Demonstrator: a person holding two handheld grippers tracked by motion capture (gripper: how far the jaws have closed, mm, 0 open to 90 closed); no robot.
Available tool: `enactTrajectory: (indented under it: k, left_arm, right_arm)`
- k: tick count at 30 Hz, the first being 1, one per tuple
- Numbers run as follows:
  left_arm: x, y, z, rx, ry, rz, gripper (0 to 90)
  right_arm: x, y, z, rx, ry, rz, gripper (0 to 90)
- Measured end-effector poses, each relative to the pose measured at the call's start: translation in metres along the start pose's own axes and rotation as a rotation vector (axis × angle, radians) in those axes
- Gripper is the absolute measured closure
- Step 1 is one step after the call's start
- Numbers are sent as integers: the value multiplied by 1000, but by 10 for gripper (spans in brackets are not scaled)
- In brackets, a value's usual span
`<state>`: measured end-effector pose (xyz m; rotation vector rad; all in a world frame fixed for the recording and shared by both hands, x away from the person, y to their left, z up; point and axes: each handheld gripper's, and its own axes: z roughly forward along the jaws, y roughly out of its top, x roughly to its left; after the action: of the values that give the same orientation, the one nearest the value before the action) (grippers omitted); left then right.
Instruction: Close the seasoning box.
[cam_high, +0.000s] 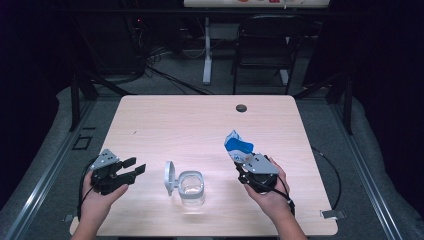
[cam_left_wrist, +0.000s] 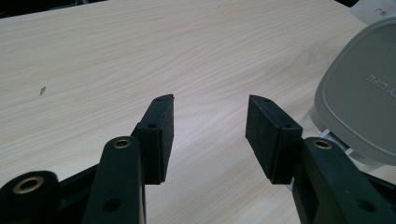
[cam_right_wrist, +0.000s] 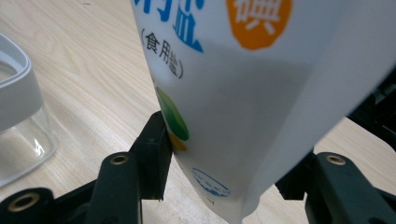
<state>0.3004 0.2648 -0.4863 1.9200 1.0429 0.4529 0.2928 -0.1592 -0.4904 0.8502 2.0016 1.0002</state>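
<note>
Right gripper (cam_right_wrist: 219, 154) clamped on a white salt bag (cam_right_wrist: 243, 107), jaws wide and pressing its lower sides, bag upright just right of the glass jar (cam_high: 191, 188) with its lid (cam_high: 169, 177) flipped open; left gripper (cam_left_wrist: 210, 135) spread apart, nothing between, beside that lid. Risk, as judged: soft bag buckling or sliding under a light squeeze, spilling salt on the table (cam_high: 190, 125) instead of into the jar if tipped before alignment.

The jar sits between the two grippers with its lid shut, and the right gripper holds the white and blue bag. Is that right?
Not quite: the jar's lid is flipped open, standing up at the jar's left side, as the high view shows. The rest holds: the jar sits between the grippers, and the right gripper is clamped on the white and blue bag.
</note>
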Motion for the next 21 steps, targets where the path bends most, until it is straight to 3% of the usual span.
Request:
enactTrajectory:
  k: [13,21]
  left_arm:
    - [0,0,0,0,1,-3,523]
    - [0,1,-1,-6,-2,-4,524]
  right_arm:
    - [-1,6,-2,-10,-14,-26,469]
    - [1,12,-2,-10,-35,-81,469]
